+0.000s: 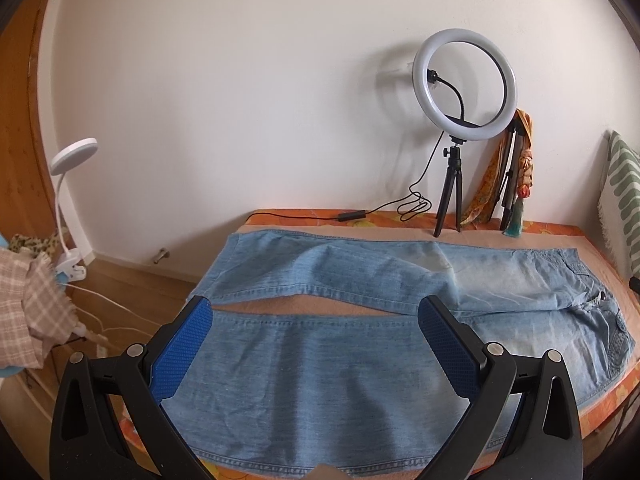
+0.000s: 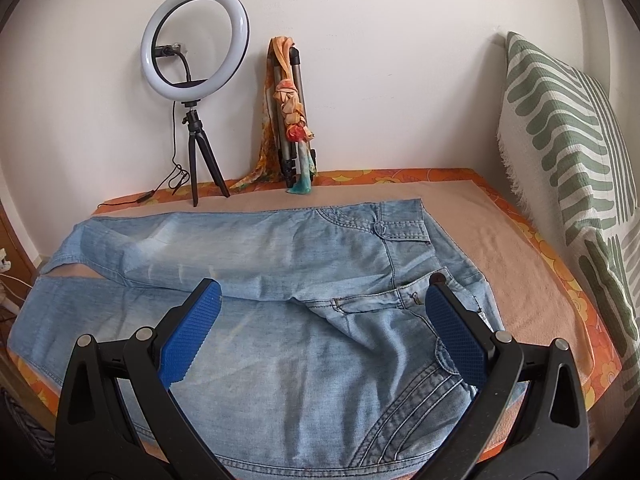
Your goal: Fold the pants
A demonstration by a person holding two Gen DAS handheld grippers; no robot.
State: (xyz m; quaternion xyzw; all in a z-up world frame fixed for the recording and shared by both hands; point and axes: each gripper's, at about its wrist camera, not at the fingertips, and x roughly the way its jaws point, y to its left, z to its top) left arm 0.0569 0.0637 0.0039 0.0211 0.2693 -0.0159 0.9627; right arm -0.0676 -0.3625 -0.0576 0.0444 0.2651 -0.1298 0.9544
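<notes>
Left gripper (image 1: 316,312): hovering agape over near leg.
Right gripper (image 2: 324,296): hovering agape over crotch.
Jeans (image 2: 280,248): lying flat beneath both, unfolded.
Progress: nothing folded; everything remaining.

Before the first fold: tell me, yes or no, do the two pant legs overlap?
No: in the left wrist view the jeans lie flat, legs apart with a strip of bed cover between them.

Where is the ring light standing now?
The ring light stands on its small tripod at the far edge of the bed, against the wall, left of the scarf-draped folded tripod and behind the jeans.
</notes>
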